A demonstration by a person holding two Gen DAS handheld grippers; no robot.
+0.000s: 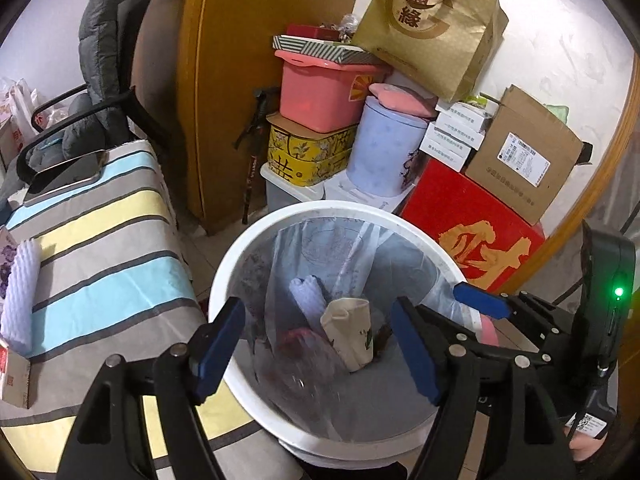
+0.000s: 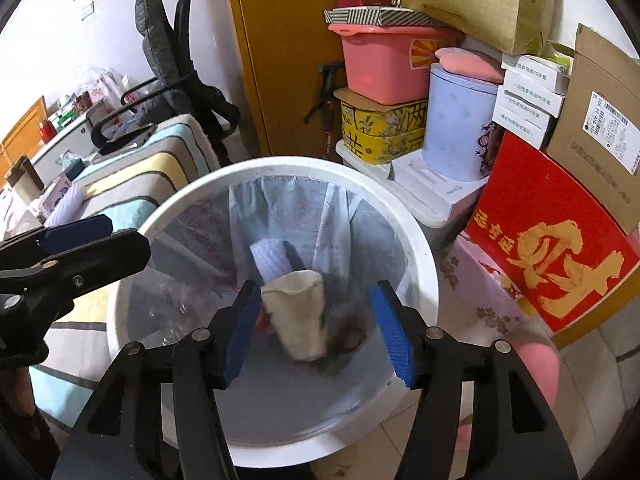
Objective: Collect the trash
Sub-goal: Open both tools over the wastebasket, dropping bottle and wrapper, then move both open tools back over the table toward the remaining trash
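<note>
Both my grippers hang over the bin (image 1: 224,280) now, a round white plastic pail with a smooth rim, lined with a thin, crinkly clear bag (image 1: 360,248) that has faint print on it. My left gripper (image 1: 316,352) is spread, blue ribbed pads wide apart, nothing between them but air above the bin. My right gripper (image 2: 318,330) is spread too, pads apart and empty. Down in the bin lies the trash: a crumpled cream paper cup (image 2: 298,316), on its side with its mouth squashed oval, and behind it a white ribbed foam sleeve (image 2: 270,258), partly hidden by the cup. There's something red (image 1: 298,340) and something brown under the cup, too smeared through the plastic for me to name. In the left view the right gripper pokes in from the right edge, one blue pad over the rim. To the left is a bed (image 1: 100,248) under a soft striped cloth, grey, yellow and pale blue, with another white foam sleeve (image 1: 18,292) lying on it, cut off at the picture's edge. Behind the bin, stacked against the wall: a glossy red box (image 1: 472,220) with gold lettering, a pink tub (image 1: 320,92), a yellow floral tin (image 1: 308,152), a lilac cylinder (image 1: 384,152), and a plain cardboard box (image 1: 520,152).
</note>
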